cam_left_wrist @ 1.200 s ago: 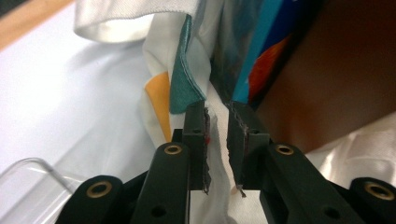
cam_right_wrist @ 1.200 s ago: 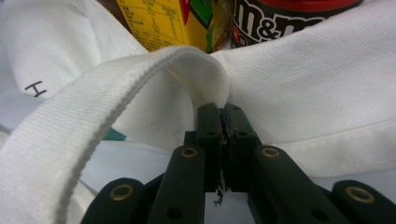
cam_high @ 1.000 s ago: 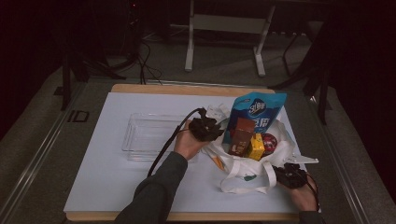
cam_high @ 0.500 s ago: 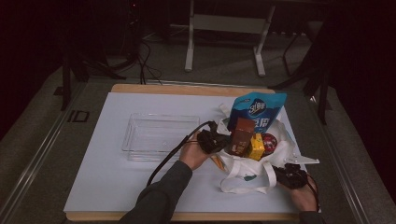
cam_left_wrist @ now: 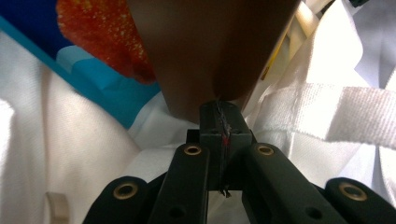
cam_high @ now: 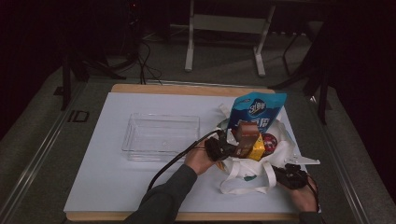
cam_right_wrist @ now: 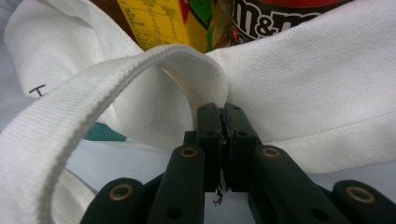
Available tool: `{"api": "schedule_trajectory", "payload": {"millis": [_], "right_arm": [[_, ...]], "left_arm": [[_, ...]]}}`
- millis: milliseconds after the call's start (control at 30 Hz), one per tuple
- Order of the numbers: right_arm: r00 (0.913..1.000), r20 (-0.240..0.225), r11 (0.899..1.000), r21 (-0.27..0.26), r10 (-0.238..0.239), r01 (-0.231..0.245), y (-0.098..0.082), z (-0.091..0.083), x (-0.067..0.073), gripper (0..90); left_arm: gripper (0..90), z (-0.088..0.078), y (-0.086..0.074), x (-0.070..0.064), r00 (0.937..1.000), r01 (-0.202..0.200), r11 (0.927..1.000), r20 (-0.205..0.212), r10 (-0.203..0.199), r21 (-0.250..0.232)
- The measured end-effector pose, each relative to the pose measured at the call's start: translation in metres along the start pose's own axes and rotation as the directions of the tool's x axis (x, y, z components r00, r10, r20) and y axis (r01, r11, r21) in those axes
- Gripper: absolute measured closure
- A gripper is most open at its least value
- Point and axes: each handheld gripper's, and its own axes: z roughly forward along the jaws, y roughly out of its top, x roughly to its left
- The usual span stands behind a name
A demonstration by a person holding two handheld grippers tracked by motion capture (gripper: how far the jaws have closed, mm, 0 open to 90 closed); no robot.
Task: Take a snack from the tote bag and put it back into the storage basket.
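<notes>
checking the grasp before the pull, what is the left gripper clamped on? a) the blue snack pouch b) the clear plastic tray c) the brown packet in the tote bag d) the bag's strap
c: the left gripper has its jaws pinched together on the lower edge of the brown packet, inside the white tote bag.

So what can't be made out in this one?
- Brown packet, left gripper view: cut off by the top edge, no label visible.
- Tote bag contents, high view: lower parts hidden by the cloth.
- Right tool, high view: too dark to see its jaws.
</notes>
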Motion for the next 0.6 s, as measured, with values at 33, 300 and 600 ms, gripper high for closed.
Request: {"api": "schedule_trajectory", "payload": {"millis": [33, 300, 600], "right_arm": [[1.0000, 0.000, 1.000, 0.000, 0.000, 0.000, 0.000, 0.000, 0.000, 86.4], [1.0000, -0.008, 1.000, -0.006, 0.004, -0.004, -0.001, 0.000, -0.001, 86.4], [0.9999, -0.009, 1.000, -0.005, 0.006, -0.006, -0.001, 0.000, -0.001, 86.4]], "left_arm": [[89.3, 0.000, 0.000, 0.001, 1.0000, 0.004, 1.0000, 0.004, -0.004, -0.001], [74.3, -0.018, 0.001, 0.007, 0.9998, 0.018, 0.9991, 0.008, -0.018, -0.037], [62.5, -0.042, -0.001, 0.022, 0.9962, 0.067, 0.9893, 0.064, -0.059, -0.130]]}}
